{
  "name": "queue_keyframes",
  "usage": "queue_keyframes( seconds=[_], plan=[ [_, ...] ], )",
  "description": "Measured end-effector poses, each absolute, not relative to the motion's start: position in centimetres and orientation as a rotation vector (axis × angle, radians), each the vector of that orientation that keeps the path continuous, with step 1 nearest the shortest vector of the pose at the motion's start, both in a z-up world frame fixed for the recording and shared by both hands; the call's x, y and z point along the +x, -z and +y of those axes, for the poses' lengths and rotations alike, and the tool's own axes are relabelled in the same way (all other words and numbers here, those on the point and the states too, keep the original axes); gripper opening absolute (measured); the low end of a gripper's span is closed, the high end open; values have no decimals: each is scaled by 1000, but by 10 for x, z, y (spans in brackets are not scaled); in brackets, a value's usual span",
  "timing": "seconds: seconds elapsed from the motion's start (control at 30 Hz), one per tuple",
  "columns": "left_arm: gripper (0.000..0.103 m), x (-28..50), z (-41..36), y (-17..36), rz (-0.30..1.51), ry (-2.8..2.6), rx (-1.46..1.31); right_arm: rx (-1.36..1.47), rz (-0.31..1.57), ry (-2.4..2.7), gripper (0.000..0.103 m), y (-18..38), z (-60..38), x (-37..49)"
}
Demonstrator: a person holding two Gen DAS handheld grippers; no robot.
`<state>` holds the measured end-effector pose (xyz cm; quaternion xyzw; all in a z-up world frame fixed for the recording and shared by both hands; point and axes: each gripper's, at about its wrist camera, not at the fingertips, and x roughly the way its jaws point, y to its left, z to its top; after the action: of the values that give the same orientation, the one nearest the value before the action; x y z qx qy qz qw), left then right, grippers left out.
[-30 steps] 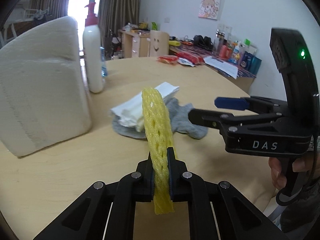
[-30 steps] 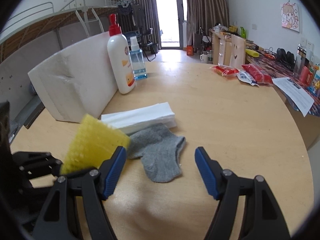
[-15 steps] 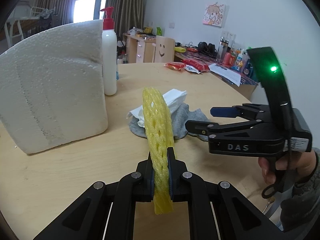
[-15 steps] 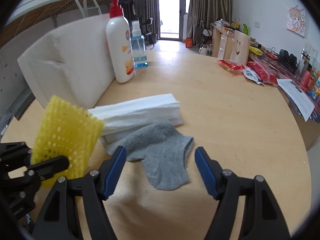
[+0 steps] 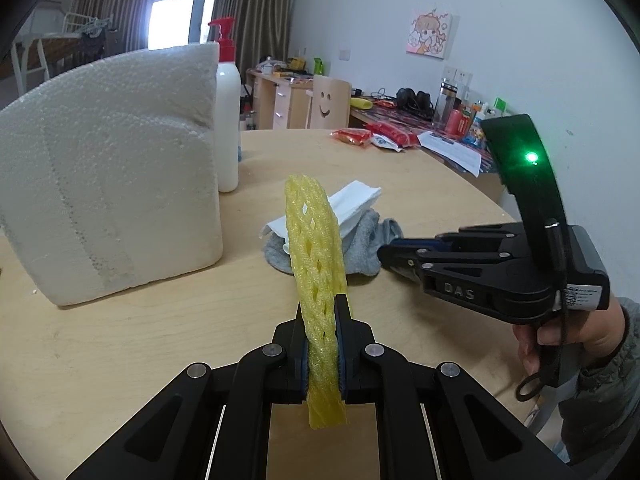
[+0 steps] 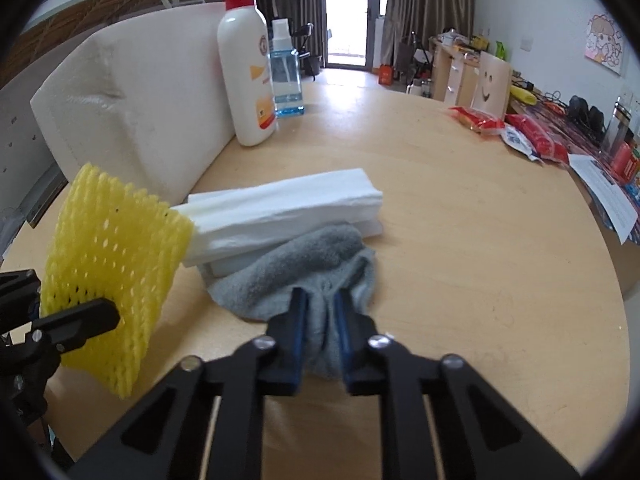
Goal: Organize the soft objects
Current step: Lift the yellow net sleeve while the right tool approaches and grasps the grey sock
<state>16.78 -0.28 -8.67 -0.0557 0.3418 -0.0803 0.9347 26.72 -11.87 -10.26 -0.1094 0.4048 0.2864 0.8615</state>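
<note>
The tissue stack (image 6: 280, 216) lies on the sock (image 6: 304, 276), foam block (image 6: 136, 92) behind.

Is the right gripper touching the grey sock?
Touching. The right wrist view shows the right gripper with both blue pads pinching a fold of the grey sock.

The left tool (image 5: 323, 344) was clamped on a yellow foam net sleeve (image 5: 316, 264), holding it upright above the desk. To the right of that sleeve, the right tool (image 6: 320, 320) pointed down and had just closed its jaws, pinching the near end of a grey sock (image 6: 304, 276). A hand (image 5: 568, 340) in a grey sleeve gripped the right tool's handle.
</note>
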Motion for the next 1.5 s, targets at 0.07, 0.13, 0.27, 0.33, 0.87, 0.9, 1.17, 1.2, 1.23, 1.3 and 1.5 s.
queue_keyframes(
  seconds=[0.07, 0.13, 0.27, 0.33, 0.87, 0.9, 1.17, 1.2, 1.23, 1.3, 1.5],
  plan=[
    [11, 164, -1, 84, 690, 155, -118, -198, 851, -634, 13, 99, -123, 264],
    [11, 159, 1, 79, 674, 144, -120, -175, 827, -637, 13, 92, -130, 257],
    [11, 146, 4, 69, 643, 125, -121, -140, 756, -635, 13, 70, -145, 239],
    [11, 138, 5, 63, 622, 115, -119, -125, 718, -632, 10, 58, -151, 229],
    [11, 118, 6, 56, 591, 83, -113, -234, 764, -605, 58, 80, -126, 230],
    [11, 119, 7, 56, 591, 82, -115, -219, 783, -604, 58, 83, -125, 236],
    [11, 121, 7, 58, 592, 72, -123, -252, 850, -567, 58, 96, -124, 244],
    [11, 121, 6, 58, 593, 72, -125, -248, 854, -568, 58, 96, -125, 244],
    [11, 121, 6, 59, 593, 72, -126, -250, 856, -567, 58, 97, -124, 244],
    [11, 120, 5, 58, 589, 72, -127, -276, 863, -559, 58, 100, -120, 245],
    [11, 115, 7, 57, 586, 71, -131, -298, 878, -556, 58, 103, -116, 245]
  ],
)
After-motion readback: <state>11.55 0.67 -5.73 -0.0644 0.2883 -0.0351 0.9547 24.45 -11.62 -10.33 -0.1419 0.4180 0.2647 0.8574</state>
